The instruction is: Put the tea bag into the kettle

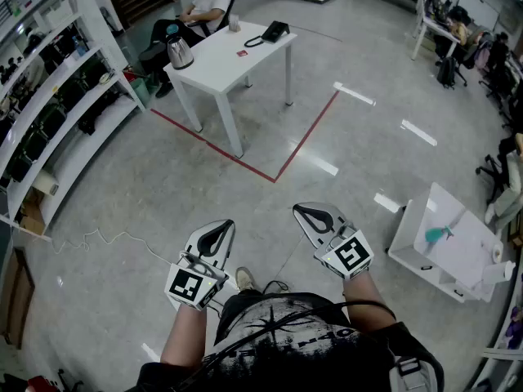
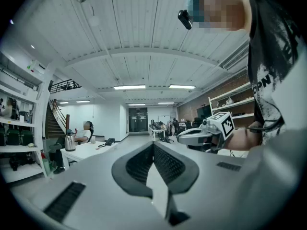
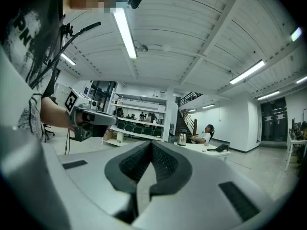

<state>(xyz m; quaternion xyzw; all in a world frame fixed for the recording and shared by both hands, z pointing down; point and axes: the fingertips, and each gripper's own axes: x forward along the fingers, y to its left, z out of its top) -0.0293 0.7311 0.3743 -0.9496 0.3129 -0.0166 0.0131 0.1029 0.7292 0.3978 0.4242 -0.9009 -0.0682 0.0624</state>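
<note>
Currently both grippers' fingers are pressed together, with nothing pinched. The left gripper and right gripper are held level at the lower centre of the head view, above the floor. The tea bag, seen as a small red packet, is lying on the white tabletop at upper left. It is placed right of the kettle, well apart from both grippers.

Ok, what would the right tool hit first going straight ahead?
Nothing near: the right tool faces open floor. Far off, its line seems to reach the shelving left of the kettle; depth unclear.
</note>
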